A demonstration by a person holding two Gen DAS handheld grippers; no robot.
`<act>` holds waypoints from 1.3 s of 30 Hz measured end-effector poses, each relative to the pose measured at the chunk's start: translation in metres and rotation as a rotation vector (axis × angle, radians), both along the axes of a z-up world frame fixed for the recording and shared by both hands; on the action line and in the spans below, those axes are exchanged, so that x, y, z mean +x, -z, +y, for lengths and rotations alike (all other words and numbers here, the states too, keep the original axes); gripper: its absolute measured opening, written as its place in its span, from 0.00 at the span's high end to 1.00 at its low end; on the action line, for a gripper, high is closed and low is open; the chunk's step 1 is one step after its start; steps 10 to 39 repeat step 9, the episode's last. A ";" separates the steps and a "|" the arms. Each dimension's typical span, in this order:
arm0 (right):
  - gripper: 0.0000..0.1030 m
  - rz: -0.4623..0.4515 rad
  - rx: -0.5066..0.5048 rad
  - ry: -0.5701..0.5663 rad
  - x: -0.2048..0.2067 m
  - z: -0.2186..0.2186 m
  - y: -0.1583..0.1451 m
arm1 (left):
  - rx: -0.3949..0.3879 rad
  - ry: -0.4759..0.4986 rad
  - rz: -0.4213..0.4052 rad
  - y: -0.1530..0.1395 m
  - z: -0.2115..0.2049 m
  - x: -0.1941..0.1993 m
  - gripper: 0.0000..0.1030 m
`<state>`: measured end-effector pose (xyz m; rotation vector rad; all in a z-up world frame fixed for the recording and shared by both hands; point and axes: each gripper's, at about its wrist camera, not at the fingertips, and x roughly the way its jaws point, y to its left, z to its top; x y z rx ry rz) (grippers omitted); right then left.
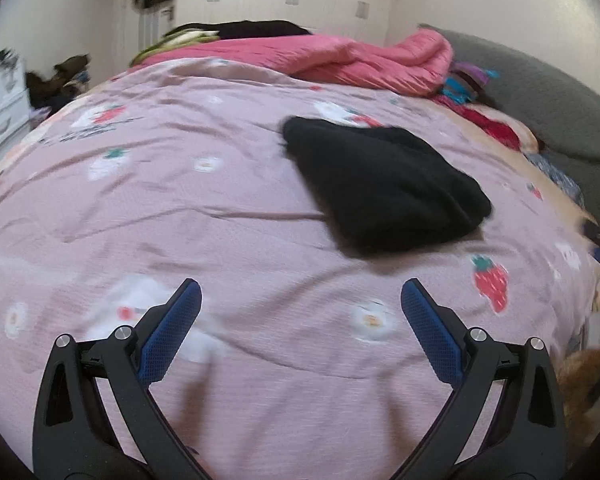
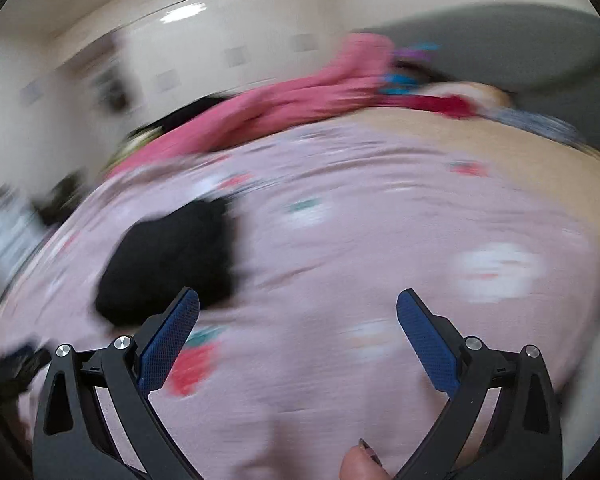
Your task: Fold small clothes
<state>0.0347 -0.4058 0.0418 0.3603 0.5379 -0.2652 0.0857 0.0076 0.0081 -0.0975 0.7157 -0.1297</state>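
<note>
Lying folded into a thick, roughly rectangular pad, the black garment rests on the pink bedspread, right of centre in the left wrist view; its fabric looks soft, matte and fuzzy, with a rounded folded edge on the near right side. In the right wrist view the same dark bundle shows heavily blurred, left of centre, just beyond that gripper's left finger. The bedspread is a thin, lightly creased cloth printed with strawberries and white flowers. Both tools hang above it with nothing between their fingers: the left gripper has its jaws spread wide, black plastic arms ending in blue, finely dimpled pads, and the right gripper is likewise released and empty. A fingertip shows at the bottom edge of the right wrist view. Farther back, a rumpled, shiny coral-pink quilt is bunched along the bed, beside a grey, felt-like upholstered headboard.
</note>
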 end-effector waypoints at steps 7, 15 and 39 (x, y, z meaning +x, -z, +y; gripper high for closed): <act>0.04 0.238 -0.009 0.703 -0.099 -0.223 0.045 | 0.049 -0.402 0.116 0.007 0.198 0.013 0.09; 0.04 0.365 -0.040 0.810 -0.116 -0.271 0.076 | 0.104 -0.531 0.141 0.010 0.252 0.016 0.09; 0.04 0.365 -0.040 0.810 -0.116 -0.271 0.076 | 0.104 -0.531 0.141 0.010 0.252 0.016 0.09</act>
